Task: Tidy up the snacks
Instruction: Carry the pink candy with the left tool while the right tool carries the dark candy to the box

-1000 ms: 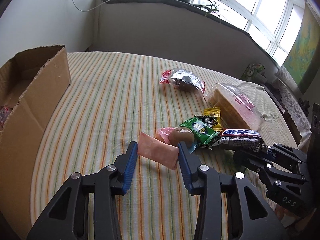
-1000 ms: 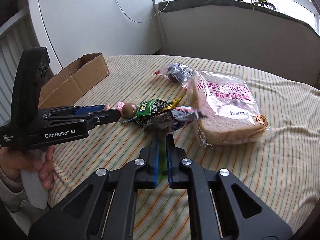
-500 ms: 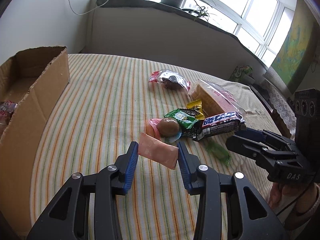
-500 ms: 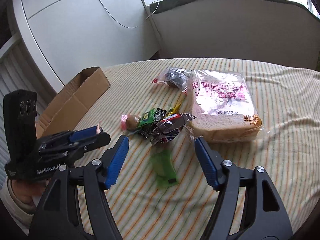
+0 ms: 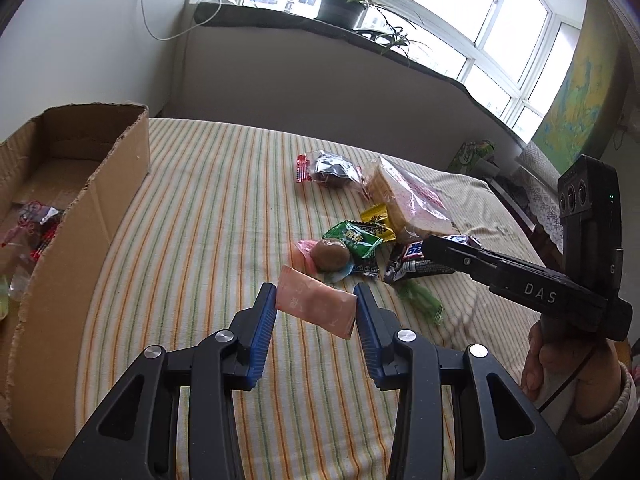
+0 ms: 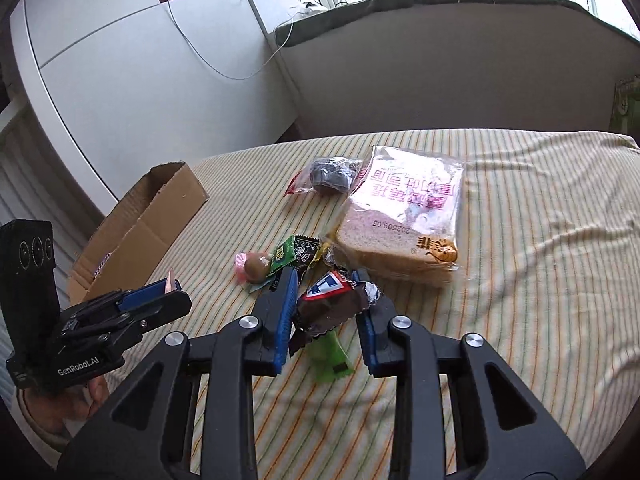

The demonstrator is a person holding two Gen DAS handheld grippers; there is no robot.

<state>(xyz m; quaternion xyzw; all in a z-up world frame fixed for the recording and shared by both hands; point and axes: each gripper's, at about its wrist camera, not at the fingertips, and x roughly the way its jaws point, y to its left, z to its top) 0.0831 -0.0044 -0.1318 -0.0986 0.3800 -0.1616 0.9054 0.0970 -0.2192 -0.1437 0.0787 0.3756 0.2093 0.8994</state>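
A cardboard box (image 5: 80, 184) stood open at the left edge of the striped tablecloth (image 5: 208, 200), a few wrapped items already lying in it, so it seemed to be where the snacks were being gathered. Just right of it, the left gripper (image 5: 316, 312) pinched a pink sachet (image 5: 316, 307) by its two short edges and held it clear of the cloth, tilted, probably ready to carry to the box. Beyond it lay the loose pile: a brown round sweet (image 5: 330, 255), a green packet (image 5: 354, 238) and a yellow packet (image 5: 376, 216), all touching. Further right, the right gripper (image 6: 326, 300) had just been closing, its pads pressed on a crumpled dark chocolate bar wrapper (image 6: 330, 304), lifting it above a green sachet (image 6: 332, 354) left on the cloth. A bagged loaf of sliced bread (image 6: 404, 216) rested just beyond, with a clear bag holding a dark bun (image 6: 330, 176) beside it, both still waiting to be sorted
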